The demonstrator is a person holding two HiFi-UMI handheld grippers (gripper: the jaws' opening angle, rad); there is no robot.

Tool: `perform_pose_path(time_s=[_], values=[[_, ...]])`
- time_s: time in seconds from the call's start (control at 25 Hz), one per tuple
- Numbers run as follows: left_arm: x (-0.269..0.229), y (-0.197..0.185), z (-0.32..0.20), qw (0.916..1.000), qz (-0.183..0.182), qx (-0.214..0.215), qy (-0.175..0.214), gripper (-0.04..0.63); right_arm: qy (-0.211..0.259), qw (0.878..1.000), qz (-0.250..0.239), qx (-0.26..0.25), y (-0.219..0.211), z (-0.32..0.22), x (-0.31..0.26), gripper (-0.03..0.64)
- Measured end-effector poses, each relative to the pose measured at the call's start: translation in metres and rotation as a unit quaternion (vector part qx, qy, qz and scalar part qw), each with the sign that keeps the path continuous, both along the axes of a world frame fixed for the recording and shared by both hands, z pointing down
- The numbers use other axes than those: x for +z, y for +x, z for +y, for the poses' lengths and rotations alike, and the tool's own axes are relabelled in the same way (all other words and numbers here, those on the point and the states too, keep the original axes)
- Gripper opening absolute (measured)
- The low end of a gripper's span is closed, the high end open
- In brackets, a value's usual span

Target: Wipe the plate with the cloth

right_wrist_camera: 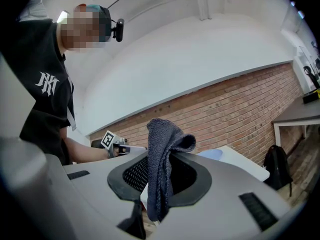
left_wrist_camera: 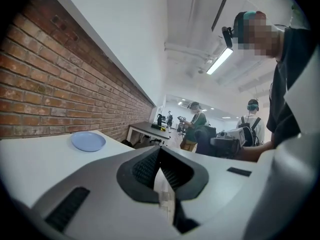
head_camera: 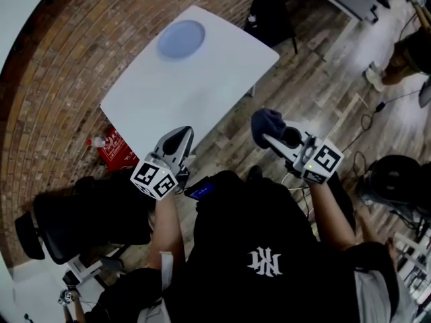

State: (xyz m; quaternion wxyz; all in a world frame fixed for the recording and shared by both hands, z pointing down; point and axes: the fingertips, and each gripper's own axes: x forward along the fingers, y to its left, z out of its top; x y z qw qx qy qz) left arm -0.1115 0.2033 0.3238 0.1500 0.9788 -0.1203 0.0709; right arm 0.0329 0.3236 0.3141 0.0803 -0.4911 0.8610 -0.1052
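In the right gripper view the cloth (right_wrist_camera: 161, 174) hangs across the gap of the right gripper (right_wrist_camera: 159, 153), so the spot where its fingers (right_wrist_camera: 134, 173) press the fabric is covered. Only a sliver of the plate (right_wrist_camera: 210, 154) shows past the gripper's body. In the left gripper view, the people (left_wrist_camera: 196, 126) far down the room are too small to tell what they carry.

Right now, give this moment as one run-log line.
left gripper: shut, empty | right gripper: shut on cloth | plate: on table, untouched
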Motion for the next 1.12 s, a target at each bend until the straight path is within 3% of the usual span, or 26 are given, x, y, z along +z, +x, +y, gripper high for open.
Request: perform_pose_path(time_s=[0.16,0.4,0.68,0.96,1.12], values=[[-0.003,0.012,-0.013,0.9999,-0.003,-0.011,0.001,0.002,-0.013,1.000,-0.025,0.008,0.023,-0.014,0.006,0.087],[0.012,0.026,-0.046,0.9996,0.000,-0.021,-0.020,0.002,-0.016,1.000,-0.022,0.002,0.041,-0.050,0.011,0.087],[0.021,0.059,-0.110,0.9989,0.008,-0.024,-0.039,0.002,-0.058,0.998,-0.013,-0.003,0.066,-0.102,0.024,0.087],[0.013,0.073,-0.176,0.9968,0.030,-0.036,-0.065,0.002,-0.067,0.997,0.017,-0.030,0.094,-0.191,0.012,0.087],[0.009,0.066,-0.216,0.9955,0.021,-0.060,-0.071,0.002,-0.080,0.996,0.024,-0.042,0.098,-0.247,0.011,0.087]])
